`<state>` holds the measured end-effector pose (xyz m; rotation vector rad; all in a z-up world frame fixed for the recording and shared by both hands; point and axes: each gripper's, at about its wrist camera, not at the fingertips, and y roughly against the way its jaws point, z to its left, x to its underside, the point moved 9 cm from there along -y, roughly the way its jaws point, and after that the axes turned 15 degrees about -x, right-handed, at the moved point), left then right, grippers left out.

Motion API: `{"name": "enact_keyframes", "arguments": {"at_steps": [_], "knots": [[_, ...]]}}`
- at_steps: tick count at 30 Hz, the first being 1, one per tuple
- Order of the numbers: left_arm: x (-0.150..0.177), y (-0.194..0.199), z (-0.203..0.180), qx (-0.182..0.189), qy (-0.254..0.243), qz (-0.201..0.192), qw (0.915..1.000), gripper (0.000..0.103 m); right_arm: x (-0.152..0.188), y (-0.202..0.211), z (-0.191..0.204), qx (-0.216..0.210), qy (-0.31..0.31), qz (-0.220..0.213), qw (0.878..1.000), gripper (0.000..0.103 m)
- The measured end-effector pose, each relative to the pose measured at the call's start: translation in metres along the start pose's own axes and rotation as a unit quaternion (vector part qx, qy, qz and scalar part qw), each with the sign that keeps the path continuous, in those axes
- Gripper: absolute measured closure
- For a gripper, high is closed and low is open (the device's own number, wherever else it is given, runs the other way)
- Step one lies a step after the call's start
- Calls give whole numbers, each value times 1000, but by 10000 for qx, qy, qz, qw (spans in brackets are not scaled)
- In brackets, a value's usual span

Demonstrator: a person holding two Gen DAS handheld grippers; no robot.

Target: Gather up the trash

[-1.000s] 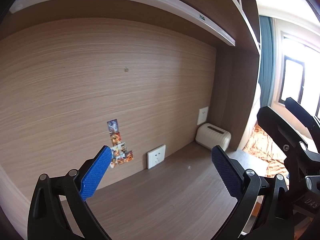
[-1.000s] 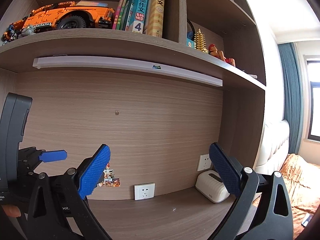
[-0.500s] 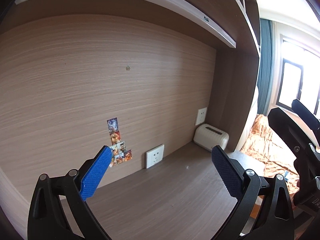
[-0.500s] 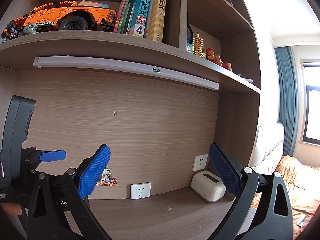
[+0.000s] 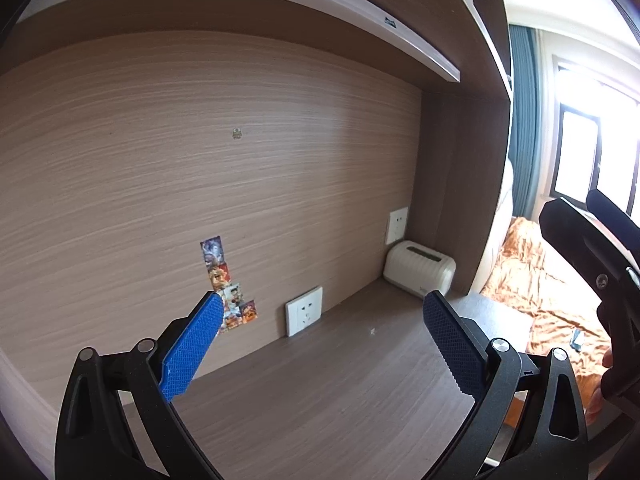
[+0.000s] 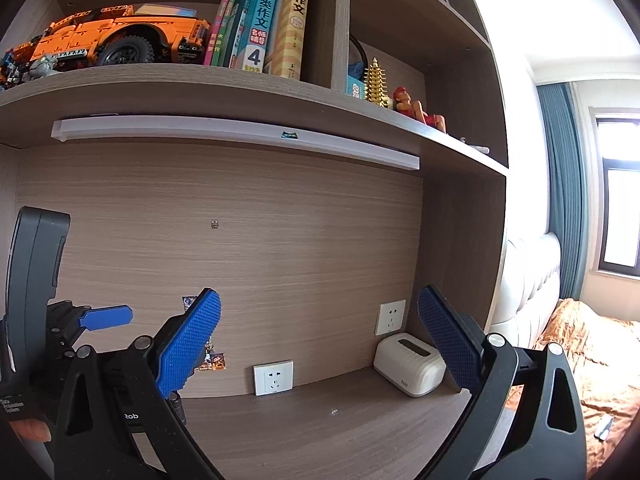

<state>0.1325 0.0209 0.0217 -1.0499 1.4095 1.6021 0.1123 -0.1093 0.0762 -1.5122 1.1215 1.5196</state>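
No sizeable trash is in sight; only a tiny white speck [image 5: 373,331] [image 6: 333,412] lies on the wooden desk [image 5: 320,392] [image 6: 320,432], ahead of both grippers. My left gripper [image 5: 320,344] hovers above the desk, open, with nothing between its blue pads. Beside it, my right gripper [image 6: 320,344] is also open and holds nothing. Each gripper shows in the other's view: the right gripper [image 5: 576,216] at the right edge, the left gripper [image 6: 106,317] at the left edge.
A white tissue box [image 5: 420,270] [image 6: 408,364] sits in the desk's back right corner. Wall sockets [image 6: 273,378] and stickers [image 5: 228,292] are on the back panel. A shelf above holds books [image 6: 264,20] and an orange toy truck [image 6: 116,36]. A bed [image 6: 592,352] lies to the right.
Both views have drifted only slightly: the tissue box slid a little left in the right wrist view. Both grippers stayed open and took hold of nothing.
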Motion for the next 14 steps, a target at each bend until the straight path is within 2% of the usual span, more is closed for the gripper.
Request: {"name": "enact_keyframes", "arguments": {"at_steps": [8,11,14], "knots": [[1,-4,-9,10,-218,-81,9997,5,6,-4,-6,56,-53,63,10000,5],[4,-9,-14,133,-257,-31,9996,5,12,-8,-9,100,-112,111,9998,5],[9,-20,-9,-34,-183,41,9998,5,20,-13,-12,166,-155,194,9996,5]]}}
